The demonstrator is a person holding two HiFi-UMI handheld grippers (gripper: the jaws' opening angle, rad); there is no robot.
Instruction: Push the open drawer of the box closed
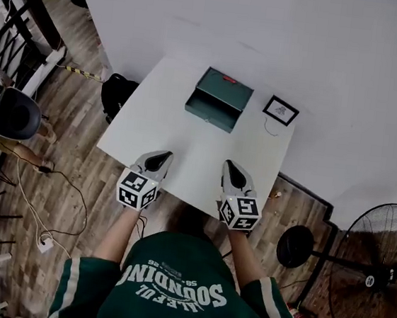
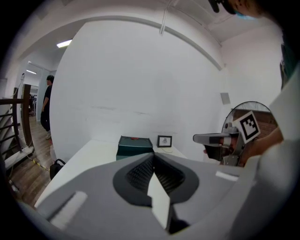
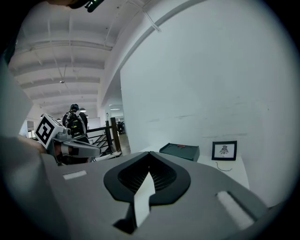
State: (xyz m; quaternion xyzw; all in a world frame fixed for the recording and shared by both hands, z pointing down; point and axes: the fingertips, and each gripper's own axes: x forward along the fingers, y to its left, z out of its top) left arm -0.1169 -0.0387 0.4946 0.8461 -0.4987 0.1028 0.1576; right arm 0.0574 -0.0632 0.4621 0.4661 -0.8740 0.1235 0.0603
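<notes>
A dark green box (image 1: 222,91) stands at the far middle of the white table (image 1: 177,156), its drawer (image 1: 211,113) pulled out toward me. The same box (image 2: 135,146) shows far ahead in the left gripper view, and the box (image 3: 181,151) lies ahead to the right in the right gripper view. My left gripper (image 1: 158,160) and right gripper (image 1: 232,168) hover side by side over the table's near edge, well short of the box. Both have their jaws together with nothing between them. Each shows in the other's view: the right gripper (image 2: 212,138) and the left gripper (image 3: 88,151).
A small framed picture (image 1: 281,111) with a thin cord sits on the table right of the box. A black bag (image 1: 116,92) lies on the floor at the table's left, a grey chair (image 1: 15,114) further left, and a standing fan (image 1: 374,276) at the right.
</notes>
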